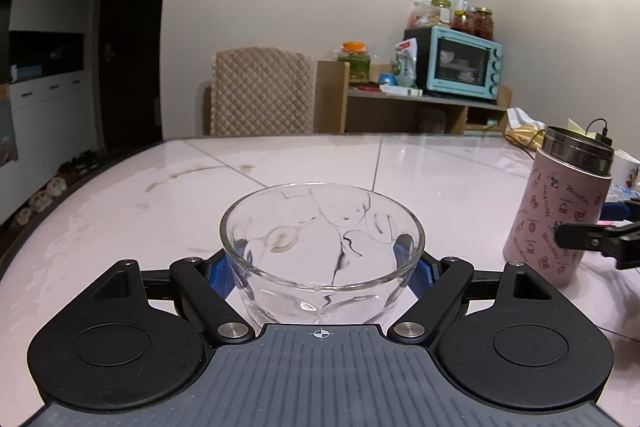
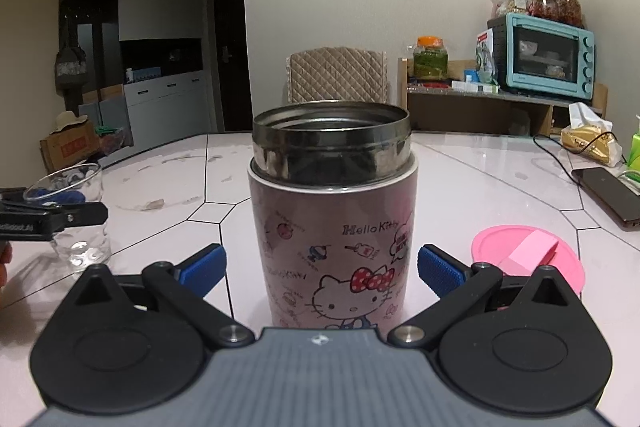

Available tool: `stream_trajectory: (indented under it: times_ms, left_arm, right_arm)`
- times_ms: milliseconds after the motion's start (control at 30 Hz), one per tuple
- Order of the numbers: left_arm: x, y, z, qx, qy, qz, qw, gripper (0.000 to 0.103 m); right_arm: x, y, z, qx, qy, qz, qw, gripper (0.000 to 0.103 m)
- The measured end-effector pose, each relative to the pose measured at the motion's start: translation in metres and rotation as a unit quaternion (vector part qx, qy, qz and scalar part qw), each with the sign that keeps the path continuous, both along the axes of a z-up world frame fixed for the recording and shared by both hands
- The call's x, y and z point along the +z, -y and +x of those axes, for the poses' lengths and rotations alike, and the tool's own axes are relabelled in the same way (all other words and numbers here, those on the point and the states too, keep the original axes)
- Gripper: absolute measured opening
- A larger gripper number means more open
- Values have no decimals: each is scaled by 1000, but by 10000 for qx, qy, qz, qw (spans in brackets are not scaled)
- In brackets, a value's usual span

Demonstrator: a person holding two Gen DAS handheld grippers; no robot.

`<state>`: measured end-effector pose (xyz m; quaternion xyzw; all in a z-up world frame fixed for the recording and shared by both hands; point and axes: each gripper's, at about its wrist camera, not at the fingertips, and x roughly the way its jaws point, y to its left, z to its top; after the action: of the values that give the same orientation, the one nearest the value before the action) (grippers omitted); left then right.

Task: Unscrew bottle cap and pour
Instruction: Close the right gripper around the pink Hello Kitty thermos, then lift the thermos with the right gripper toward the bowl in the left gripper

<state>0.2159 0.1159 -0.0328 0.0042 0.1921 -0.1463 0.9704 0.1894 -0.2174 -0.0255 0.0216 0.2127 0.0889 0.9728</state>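
A pink Hello Kitty bottle [image 2: 332,227] with a bare steel mouth stands upright on the white table, its cap off. The pink cap [image 2: 528,255] lies flat on the table to its right. My right gripper [image 2: 322,267] is open, with a blue pad on each side of the bottle and a gap to each. My left gripper [image 1: 322,267] is shut on a clear glass cup [image 1: 322,251] that stands on the table. The bottle also shows in the left wrist view [image 1: 560,211], to the right of the cup. The cup shows at far left in the right wrist view [image 2: 76,215].
A phone [image 2: 608,193] with a black cable lies at the table's right edge, near a tissue pack [image 2: 588,139]. A padded chair [image 2: 336,75] stands behind the table. A shelf with a blue toaster oven [image 2: 548,59] and jars is at the back right.
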Motion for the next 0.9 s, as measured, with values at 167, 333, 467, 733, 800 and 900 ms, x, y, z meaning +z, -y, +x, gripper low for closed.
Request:
stream_trajectory:
  times_ms: [167,333,467,733,800,900]
  left_arm:
    - [0,0,1,-50,-3,7,10000,85]
    - [-1,-1,2,-84,-8,7,10000,85]
    - [0,4,4,-115,-1,3,9999,85]
    - [0,5,6,-137,3,-6,9999,85]
    - [0,5,6,-141,2,-13,9999,85]
    - [0,5,7,-145,2,-20,9999,85]
  right_arm:
    - [-1,-1,9,-53,-57,47,10000,103]
    - [-2,1,14,-146,-79,56,9998,103]
    - [-2,1,16,-198,-55,22,9998,103]
    - [-2,0,20,-225,-62,-25,9997,100]
    - [-2,0,21,-230,-71,-28,9997,98]
    - [-3,0,23,-247,-81,-28,9997,96]
